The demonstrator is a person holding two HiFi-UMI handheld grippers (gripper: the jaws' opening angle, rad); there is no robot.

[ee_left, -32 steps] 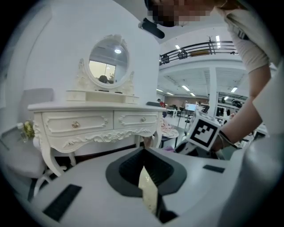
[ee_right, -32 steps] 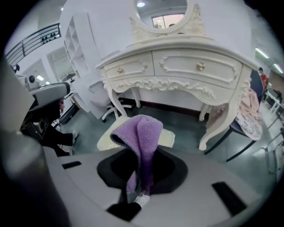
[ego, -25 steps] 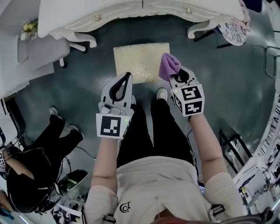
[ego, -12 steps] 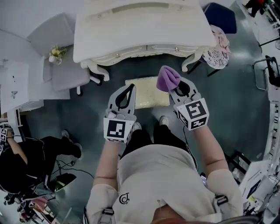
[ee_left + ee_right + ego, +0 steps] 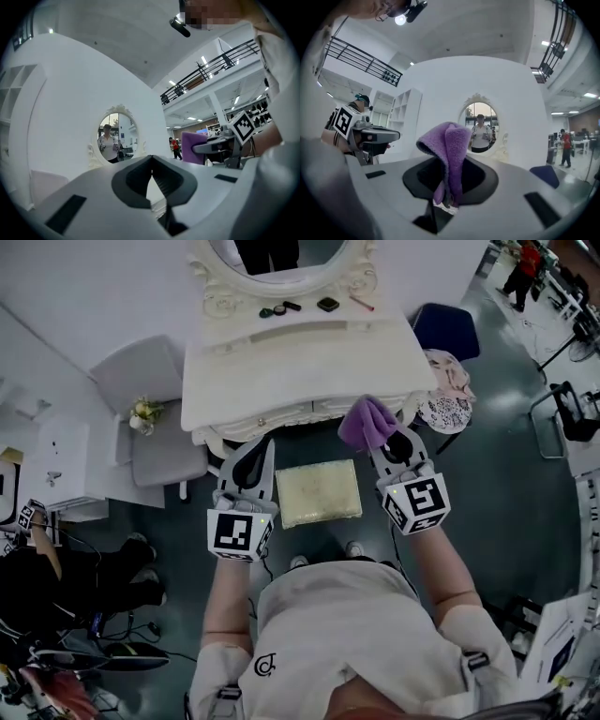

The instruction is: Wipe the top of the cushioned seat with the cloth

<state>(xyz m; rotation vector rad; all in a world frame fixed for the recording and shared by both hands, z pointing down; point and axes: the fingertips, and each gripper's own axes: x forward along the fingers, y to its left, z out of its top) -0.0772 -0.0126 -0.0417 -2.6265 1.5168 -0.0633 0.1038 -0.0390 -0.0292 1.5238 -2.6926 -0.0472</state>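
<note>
The right gripper (image 5: 449,164) is clenched on the purple cloth (image 5: 447,140), which stands up out of the jaws in a folded bunch. The left gripper (image 5: 151,158) is closed with nothing in it, its jaw tips meeting. Both forearms reach forward side by side, and both grippers are raised and aimed at the oval mirror (image 5: 480,126) on the wall.

From the head view, the cushioned seat (image 5: 319,491) lies low on the floor between the left gripper (image 5: 258,454) and the right gripper (image 5: 384,435), in front of the white dressing table (image 5: 300,362). The cloth (image 5: 367,421) overlaps the table's front edge, apart from the seat. Neither gripper view shows the seat. The cloth's lower end is hidden in the jaws.
</note>
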